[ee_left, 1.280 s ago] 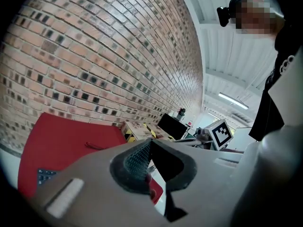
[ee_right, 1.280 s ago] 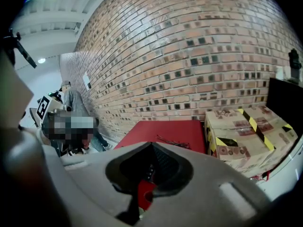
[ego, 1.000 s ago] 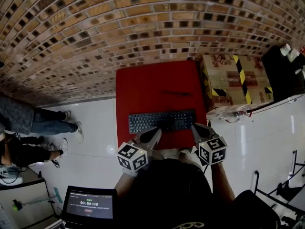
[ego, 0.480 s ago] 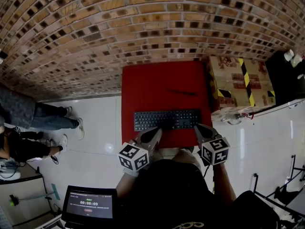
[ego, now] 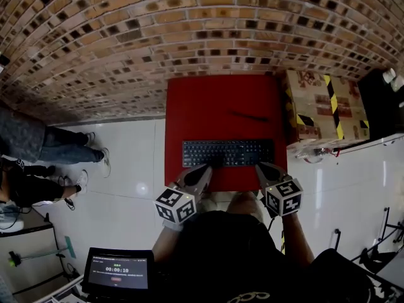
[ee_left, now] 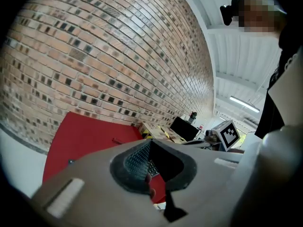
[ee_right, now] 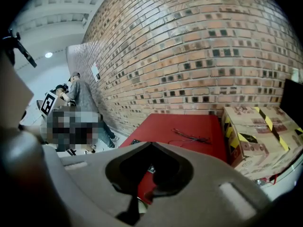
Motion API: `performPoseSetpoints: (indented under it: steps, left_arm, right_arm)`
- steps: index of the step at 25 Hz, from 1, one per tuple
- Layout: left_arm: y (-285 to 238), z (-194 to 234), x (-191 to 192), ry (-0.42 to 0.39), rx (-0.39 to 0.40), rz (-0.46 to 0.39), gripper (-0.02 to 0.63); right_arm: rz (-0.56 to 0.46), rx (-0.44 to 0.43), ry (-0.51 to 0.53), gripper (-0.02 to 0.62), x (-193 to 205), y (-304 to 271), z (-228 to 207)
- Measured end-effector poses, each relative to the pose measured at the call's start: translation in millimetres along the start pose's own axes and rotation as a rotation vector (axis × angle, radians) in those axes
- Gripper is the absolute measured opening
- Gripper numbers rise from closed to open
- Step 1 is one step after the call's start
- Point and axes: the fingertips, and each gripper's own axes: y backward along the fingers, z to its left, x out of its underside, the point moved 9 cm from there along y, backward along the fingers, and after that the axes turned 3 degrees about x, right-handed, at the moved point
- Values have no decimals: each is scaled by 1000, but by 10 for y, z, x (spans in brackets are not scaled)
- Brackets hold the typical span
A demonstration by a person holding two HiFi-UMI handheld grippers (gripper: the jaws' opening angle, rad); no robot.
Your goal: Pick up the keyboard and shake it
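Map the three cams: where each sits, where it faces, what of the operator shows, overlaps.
Head view: on the person's head, facing steeply down at keyboard, red table, brick wall; shows torso, left gripper, right gripper.
Left gripper view: on that gripper, facing along its shut jaws over the table; shows the right gripper's marker cube.
Right gripper view: on that gripper, facing table and cardboard box; shows its shut jaws.
Shared: all see table and wall.

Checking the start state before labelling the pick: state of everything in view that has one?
Black rectangular keyboard: flat on the red table, not gripped.
Left gripper: fingers shut, empty, by the keyboard's near edge.
Right gripper: fingers shut, empty, by the same edge.
Brown cardboard box with yellow-black tape: closed, right of the table.
Dark-framed screen: lit.
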Motion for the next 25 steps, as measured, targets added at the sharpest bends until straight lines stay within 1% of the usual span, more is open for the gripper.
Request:
performPoseSetpoints:
  steps: [3,9,11,14,17,19,21,23,24,25]
  left_arm:
    - [27,112,87,18,-21,-10,16]
    - [151,162,183,55,-52,-18,17]
    - [161,209,213,68,-85,-16,16]
    - [164,295,255,100,-170,-16,16]
    - [162,502,336,148,-230,-13,17]
    - [149,732,411,190,-252,-5,17]
    - [125,999,498,232,-258,17,18]
    - [69,1276,580,262,-229,74,98]
    - [28,1416,612,267,-213,116,119]
    - [-13,1554,627,258,-208,164,148]
  right_arm:
    - [17,1,12,-11,40,-86,-12]
    - [52,-16,22,-11,86,-119,24]
    - [58,-28,31,-11,97,-135,28]
    - [67,-48,30,-11,143,-120,-15]
    - [64,-73,22,-10,182,-136,-106]
    - [70,-82,15,-9,226,-181,-215]
    - [108,-85,8,-9,318,-252,-372]
    - [164,-88,-3,-9,440,-347,-559]
    - [200,-96,-16,12,513,-404,-661]
    - [241,-106,-32,101,593,-466,-769]
